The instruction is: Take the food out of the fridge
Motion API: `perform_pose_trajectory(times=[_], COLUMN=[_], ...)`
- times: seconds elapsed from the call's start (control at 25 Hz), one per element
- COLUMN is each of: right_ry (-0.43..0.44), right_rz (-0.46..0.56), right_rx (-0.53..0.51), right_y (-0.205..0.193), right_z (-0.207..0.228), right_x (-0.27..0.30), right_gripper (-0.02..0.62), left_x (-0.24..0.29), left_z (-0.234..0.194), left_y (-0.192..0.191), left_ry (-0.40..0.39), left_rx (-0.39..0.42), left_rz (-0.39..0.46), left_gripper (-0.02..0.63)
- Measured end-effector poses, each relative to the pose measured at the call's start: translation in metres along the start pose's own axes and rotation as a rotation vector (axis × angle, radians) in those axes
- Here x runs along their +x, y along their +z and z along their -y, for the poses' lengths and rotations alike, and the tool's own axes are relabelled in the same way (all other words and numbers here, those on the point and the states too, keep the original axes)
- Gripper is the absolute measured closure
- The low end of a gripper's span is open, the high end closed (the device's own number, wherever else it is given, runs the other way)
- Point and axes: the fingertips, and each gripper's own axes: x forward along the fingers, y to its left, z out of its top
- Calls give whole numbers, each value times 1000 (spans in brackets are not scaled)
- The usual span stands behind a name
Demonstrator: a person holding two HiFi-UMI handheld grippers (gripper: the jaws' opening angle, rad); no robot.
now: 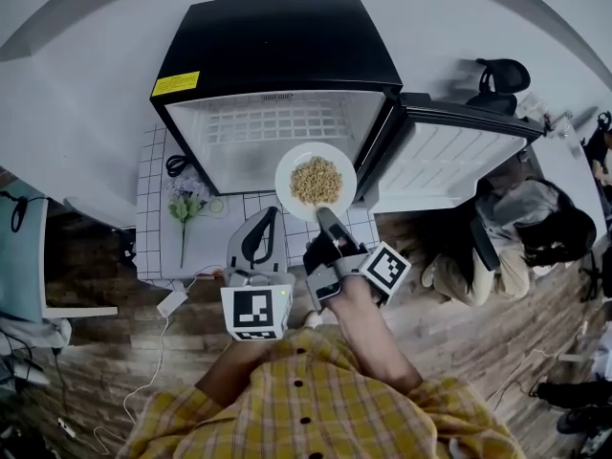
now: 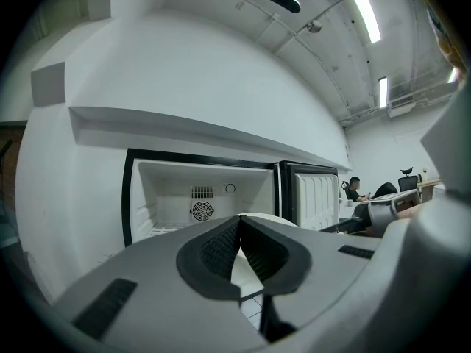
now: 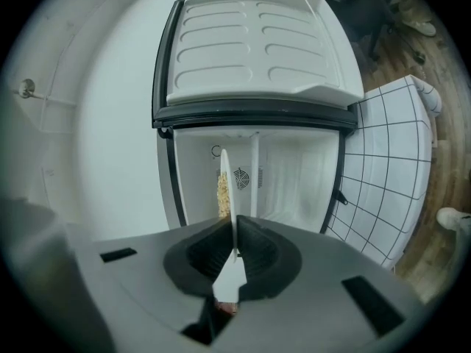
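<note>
A white plate [image 1: 316,182] of pale yellow food [image 1: 316,181] hangs just in front of the open black mini fridge [image 1: 277,46]. My right gripper [image 1: 326,214] is shut on the plate's near rim. In the right gripper view the plate [image 3: 226,186] stands edge-on between the pads, with the food [image 3: 220,194] on its left face and the white fridge cavity [image 3: 287,186] behind it. My left gripper [image 1: 274,212] is shut with nothing in it, just left of the plate. In its own view the left gripper [image 2: 239,220] points at the fridge [image 2: 202,197], and the plate's rim [image 2: 274,218] shows above the jaws.
The fridge door [image 1: 449,161] is swung open to the right. The fridge stands on a white gridded surface [image 1: 158,228] with an artificial flower [image 1: 185,208] and a black cable [image 1: 176,165]. A seated person [image 1: 521,247] is at the right. A power strip [image 1: 172,302] lies on the wooden floor.
</note>
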Motion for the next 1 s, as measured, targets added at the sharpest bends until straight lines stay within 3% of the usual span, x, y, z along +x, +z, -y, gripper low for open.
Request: perform_pose_trajectory(times=[1.0], right_ry=[18], right_rz=[-8], right_rx=[-1], right_y=[-5], right_z=[-11], right_x=[-18], right_gripper=[578], left_x=[-7], left_z=[10], left_y=[-1], left_ry=[8], left_rx=[-17], left_rz=[-10], left_gripper=[598])
